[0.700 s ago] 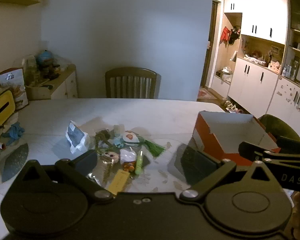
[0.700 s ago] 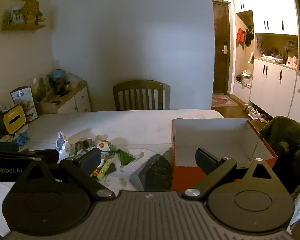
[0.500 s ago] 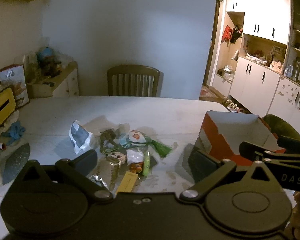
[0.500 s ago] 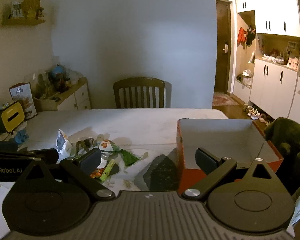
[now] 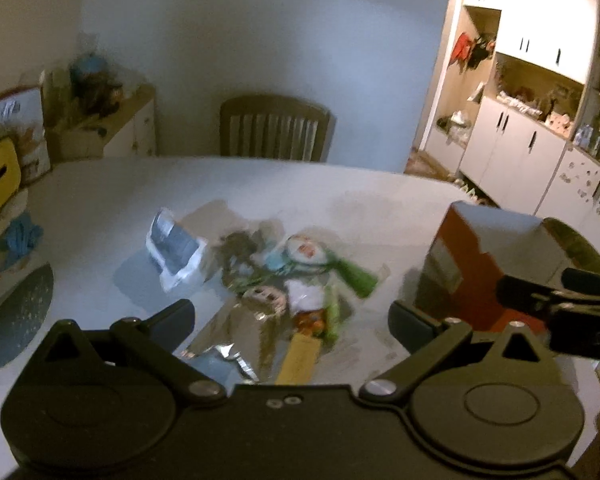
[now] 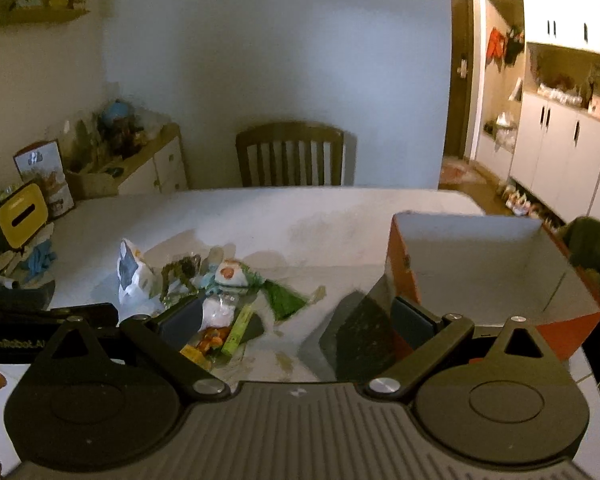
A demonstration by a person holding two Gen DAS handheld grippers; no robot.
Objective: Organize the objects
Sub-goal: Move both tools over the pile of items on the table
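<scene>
A heap of small items lies mid-table: a white and grey packet (image 5: 174,248), a round red-and-white piece (image 5: 305,247), a green tassel (image 5: 354,274), a silver foil pouch (image 5: 236,332), a yellow box (image 5: 298,358) and a green tube (image 6: 239,329). An empty orange cardboard box (image 6: 496,264) with a grey inside stands at the right. My left gripper (image 5: 292,322) hovers open just short of the heap. My right gripper (image 6: 298,320) is open between the heap and the orange box (image 5: 480,264), with nothing in it.
A wooden chair (image 6: 294,154) stands at the table's far side. A yellow tissue box (image 6: 22,214) and blue cloth (image 6: 40,258) crowd the left edge. A low cabinet (image 6: 148,168) with clutter is behind. White cupboards (image 5: 528,152) line the right wall.
Both grippers have moved forward and lower toward the heap, which now sits closer and larger. The left wrist view is blurred by motion. Nothing has been picked up.
</scene>
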